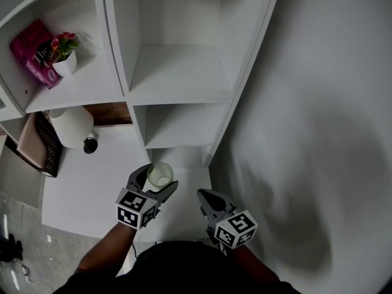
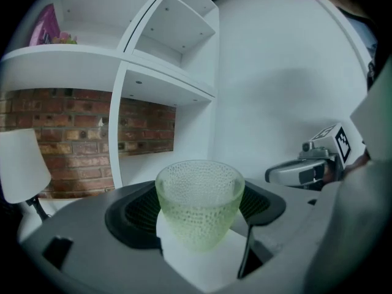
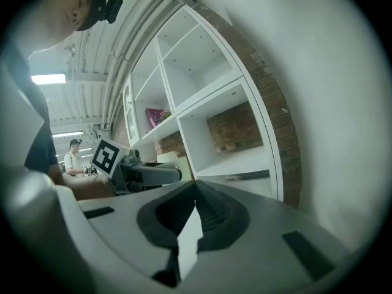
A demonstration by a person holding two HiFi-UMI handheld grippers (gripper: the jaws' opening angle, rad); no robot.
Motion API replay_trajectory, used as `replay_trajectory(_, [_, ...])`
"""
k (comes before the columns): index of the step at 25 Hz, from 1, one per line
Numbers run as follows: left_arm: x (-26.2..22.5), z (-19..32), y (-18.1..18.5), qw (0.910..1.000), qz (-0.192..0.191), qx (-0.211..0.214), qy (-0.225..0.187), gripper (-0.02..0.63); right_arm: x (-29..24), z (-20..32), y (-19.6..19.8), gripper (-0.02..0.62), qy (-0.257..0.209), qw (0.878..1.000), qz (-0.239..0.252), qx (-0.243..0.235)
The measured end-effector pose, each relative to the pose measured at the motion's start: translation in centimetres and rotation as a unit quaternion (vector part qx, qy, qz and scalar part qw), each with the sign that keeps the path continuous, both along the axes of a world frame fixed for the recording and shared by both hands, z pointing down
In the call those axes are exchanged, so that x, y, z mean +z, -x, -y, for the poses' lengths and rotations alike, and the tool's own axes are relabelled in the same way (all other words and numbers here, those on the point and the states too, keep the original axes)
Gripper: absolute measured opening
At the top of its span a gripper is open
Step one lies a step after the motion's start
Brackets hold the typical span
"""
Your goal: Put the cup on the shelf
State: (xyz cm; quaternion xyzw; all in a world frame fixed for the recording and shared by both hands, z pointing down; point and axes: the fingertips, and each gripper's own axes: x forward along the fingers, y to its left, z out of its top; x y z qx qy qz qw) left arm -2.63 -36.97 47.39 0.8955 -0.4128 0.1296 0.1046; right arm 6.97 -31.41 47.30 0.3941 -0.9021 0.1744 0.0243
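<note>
Where the cup [image 1: 160,175] is: upright and empty, pinched by the left claw [image 1: 158,181] over the white table [image 1: 86,195], in front of the shelf [image 1: 177,84].
Right claw [image 1: 203,195]: jaws pressed together, holding nothing.
Top-left compartment: pink packet [image 1: 33,52], flowers in a white pot [image 1: 65,64].
Hard to make out: lamp [image 1: 72,126] partly under a shelf board; brown item [image 1: 38,143] beside it, unclear what.

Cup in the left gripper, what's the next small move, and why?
Probably ease the left gripper forward toward the shelf. Its jaws are shut on the cup, which stands upright but short of the open compartment ahead. The right gripper is shut on nothing and off to the side.
</note>
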Motion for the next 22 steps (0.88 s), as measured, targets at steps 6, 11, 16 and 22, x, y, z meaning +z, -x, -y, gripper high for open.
replay_trajectory(6, [-1.4, 3.8, -1.0, 0.9995, 0.018, -0.002, -0.024, 0.384, -0.3, 0.2, -0.6, 0.005, -0.003, 1.0, -0.004, 0.003])
replay_trajectory(11, [-2.7, 6.4, -1.6, 0.9994, 0.007, -0.007, -0.033, 0.385, -0.3, 0.4, -1.1, 0.005, -0.002, 1.0, -0.006, 0.006])
replay_trajectory(16, [-4.1, 9.4, -2.4, 0.999, 0.006, -0.014, -0.042, 0.384, -0.1, 0.5, -1.5, 0.005, 0.001, 1.0, -0.005, 0.009])
replay_trajectory(22, [-4.7, 13.2, -3.2, 0.9987, 0.007, -0.027, -0.042, 0.385, 0.3, 0.8, -2.2, 0.005, 0.006, 1.0, -0.003, 0.013])
